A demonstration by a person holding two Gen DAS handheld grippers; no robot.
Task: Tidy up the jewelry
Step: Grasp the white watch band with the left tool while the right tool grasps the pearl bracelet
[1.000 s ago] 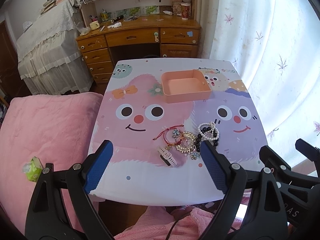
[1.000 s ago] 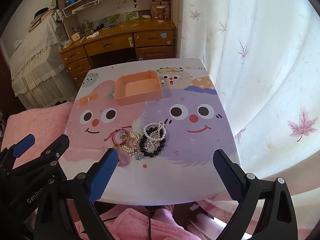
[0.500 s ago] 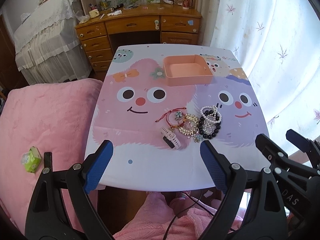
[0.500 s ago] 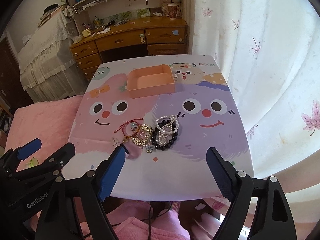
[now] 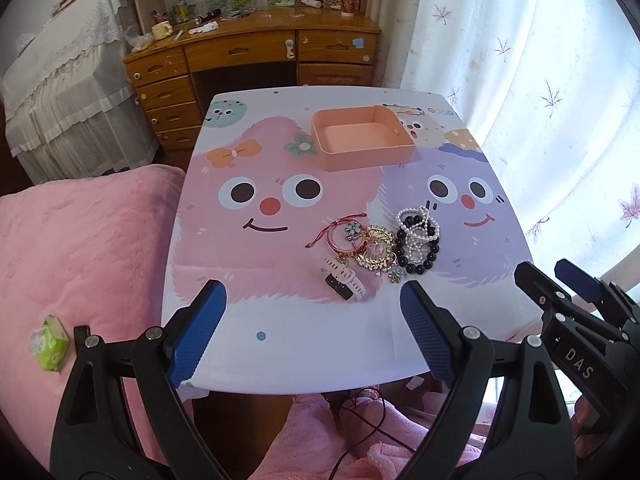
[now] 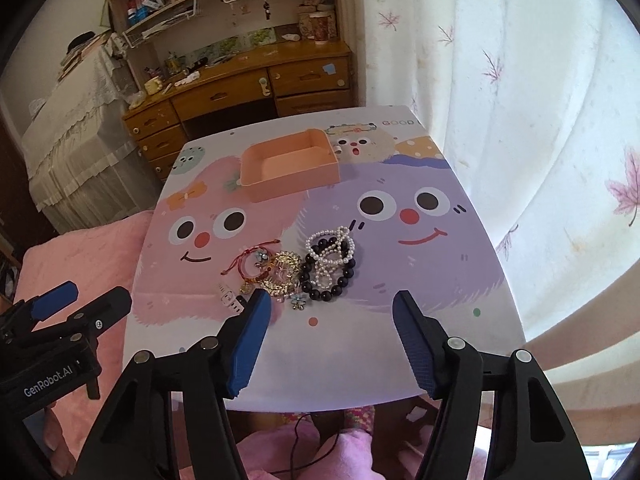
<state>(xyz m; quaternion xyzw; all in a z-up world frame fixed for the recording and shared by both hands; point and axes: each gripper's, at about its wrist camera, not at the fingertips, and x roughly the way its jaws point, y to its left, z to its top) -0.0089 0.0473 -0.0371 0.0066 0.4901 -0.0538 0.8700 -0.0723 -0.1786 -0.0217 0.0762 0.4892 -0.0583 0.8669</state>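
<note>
We take the pink tray (image 5: 362,138) as our reference landmark. The worktop (image 5: 288,344) that carries it is covered with a cartoon print of a pink face and a purple face; the tray sits toward the far edge, straddling the line where the two faces meet, and its interior is bare. Beyond the tray stands a wooden desk (image 5: 248,50) with drawers, and to the left of the worktop lies a pink blanket (image 5: 84,240) on which we see a small green tissue pack (image 5: 50,344). To the right of the tray hangs a white curtain (image 5: 540,80) printed with leaves. On the near side of the tray, well apart from it, the jewelry is gathered in one touching cluster: a black bead bracelet (image 6: 329,268) with a white pearl bracelet (image 6: 331,249) lying across it, then to its left a gold bracelet (image 5: 376,250), a red cord bracelet (image 5: 340,234), and nearest to us a white watch (image 5: 344,278). A small flower charm (image 6: 299,303) lies just at the near edge of the cluster. The left gripper (image 5: 314,336) hovers over the near edge of the worktop with its jaws spread wide and holding nothing. The right gripper (image 6: 330,340) hovers beside it, its jaws likewise released and empty, short of the cluster.
</note>
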